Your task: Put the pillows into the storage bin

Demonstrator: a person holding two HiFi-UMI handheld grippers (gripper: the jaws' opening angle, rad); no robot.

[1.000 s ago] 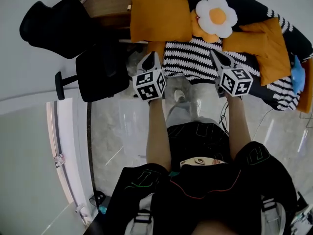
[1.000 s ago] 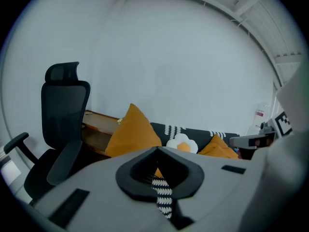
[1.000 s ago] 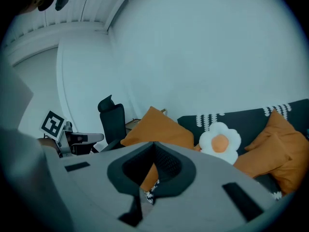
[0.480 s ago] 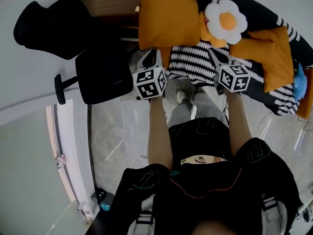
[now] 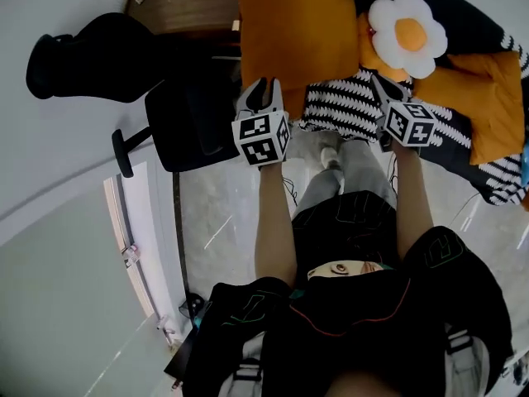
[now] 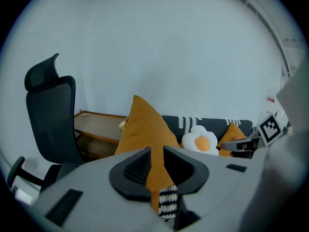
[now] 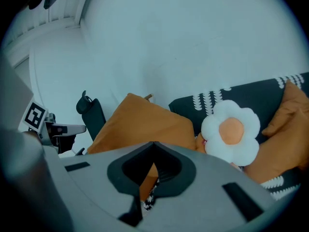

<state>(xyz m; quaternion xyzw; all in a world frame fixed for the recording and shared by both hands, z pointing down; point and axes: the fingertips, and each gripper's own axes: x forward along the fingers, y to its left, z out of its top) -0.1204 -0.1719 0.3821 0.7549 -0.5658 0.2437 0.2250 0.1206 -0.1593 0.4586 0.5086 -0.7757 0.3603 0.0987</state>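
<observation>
Sofa (image 5: 347, 106) holds three pillows: big orange pillow (image 5: 297, 31), smaller orange pillow (image 5: 488, 98), flower pillow (image 5: 411, 35). Left gripper (image 5: 263, 85), jaws just opening, empty, hangs at the big one's lower edge; right gripper (image 5: 378, 79) clenched, empty. Office chair (image 5: 190, 122) close left.

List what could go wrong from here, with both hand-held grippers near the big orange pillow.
1. The right hand-held gripper is shut and empty; unless it opens, it will likely shove the big orange pillow, not grip it.
2. The left hand-held gripper has just been opening, nothing between its jaws; so narrow a gap may pinch only fabric and slip.
3. The flower pillow right beside it may tumble when it lifts.
</observation>
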